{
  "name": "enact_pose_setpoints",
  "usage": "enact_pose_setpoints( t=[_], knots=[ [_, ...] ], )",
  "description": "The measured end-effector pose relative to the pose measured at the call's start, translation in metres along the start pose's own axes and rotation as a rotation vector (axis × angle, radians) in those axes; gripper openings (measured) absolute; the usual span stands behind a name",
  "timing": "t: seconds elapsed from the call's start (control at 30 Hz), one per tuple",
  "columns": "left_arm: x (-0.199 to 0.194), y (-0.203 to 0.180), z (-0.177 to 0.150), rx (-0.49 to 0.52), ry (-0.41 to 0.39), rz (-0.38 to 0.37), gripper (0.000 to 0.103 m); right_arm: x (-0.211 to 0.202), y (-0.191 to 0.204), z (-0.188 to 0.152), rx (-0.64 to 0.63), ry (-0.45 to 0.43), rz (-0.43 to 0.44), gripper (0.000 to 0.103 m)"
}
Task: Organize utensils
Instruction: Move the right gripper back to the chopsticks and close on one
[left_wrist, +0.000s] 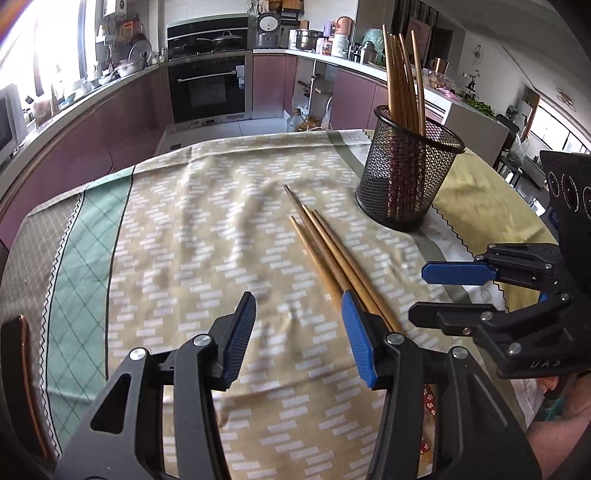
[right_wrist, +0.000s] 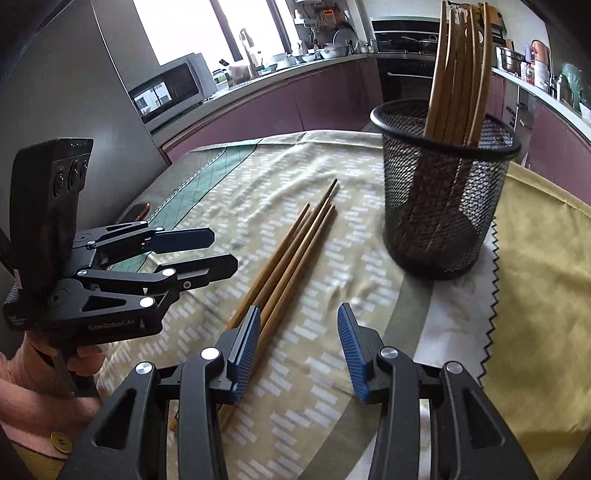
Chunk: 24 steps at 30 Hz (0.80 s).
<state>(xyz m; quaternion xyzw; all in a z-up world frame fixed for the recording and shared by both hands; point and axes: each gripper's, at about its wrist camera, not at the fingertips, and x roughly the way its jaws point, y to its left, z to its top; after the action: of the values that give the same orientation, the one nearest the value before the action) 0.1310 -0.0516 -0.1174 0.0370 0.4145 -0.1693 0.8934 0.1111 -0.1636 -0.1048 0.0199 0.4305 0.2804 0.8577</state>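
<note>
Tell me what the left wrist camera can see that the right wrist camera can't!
Only the left wrist view shows the white appliance behind the holder and the right gripper seen from the side, jaws apart and empty.

Only the right wrist view shows the microwave, a pink sleeve with a button, and the left gripper seen from the side, also open and empty.

Both show the loose chopsticks lying on the patterned cloth, the black mesh holder with chopsticks standing in it, and the oven.
</note>
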Motion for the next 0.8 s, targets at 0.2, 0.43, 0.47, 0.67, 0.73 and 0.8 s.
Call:
enact_pose_setpoints(
  t=[0.2,0.43,0.47,0.67,0.73,0.8],
  knots=[
    [0.003,-0.001,-0.004,-0.002,0.015,-0.003,0.048,0.004,0.009,-0.004,-0.017,0.005,-0.024,0.042],
    [0.003,-0.002,-0.005,-0.007,0.023,-0.01,0.048,0.01,0.015,-0.006,-0.033,0.025,-0.054,0.04],
    [0.003,-0.002,-0.005,-0.008,0.024,-0.014,0.048,0.012,0.017,-0.005,-0.036,0.025,-0.059,0.039],
    [0.009,-0.003,-0.005,-0.003,0.04,-0.021,0.048,0.014,0.015,-0.004,-0.031,0.027,-0.07,0.038],
    [0.013,-0.005,-0.004,0.003,0.049,-0.019,0.048,0.014,0.014,-0.004,-0.035,0.027,-0.076,0.038],
    [0.017,-0.008,-0.003,0.003,0.06,-0.02,0.048,0.014,0.014,-0.003,-0.04,0.028,-0.084,0.038]
  ],
)
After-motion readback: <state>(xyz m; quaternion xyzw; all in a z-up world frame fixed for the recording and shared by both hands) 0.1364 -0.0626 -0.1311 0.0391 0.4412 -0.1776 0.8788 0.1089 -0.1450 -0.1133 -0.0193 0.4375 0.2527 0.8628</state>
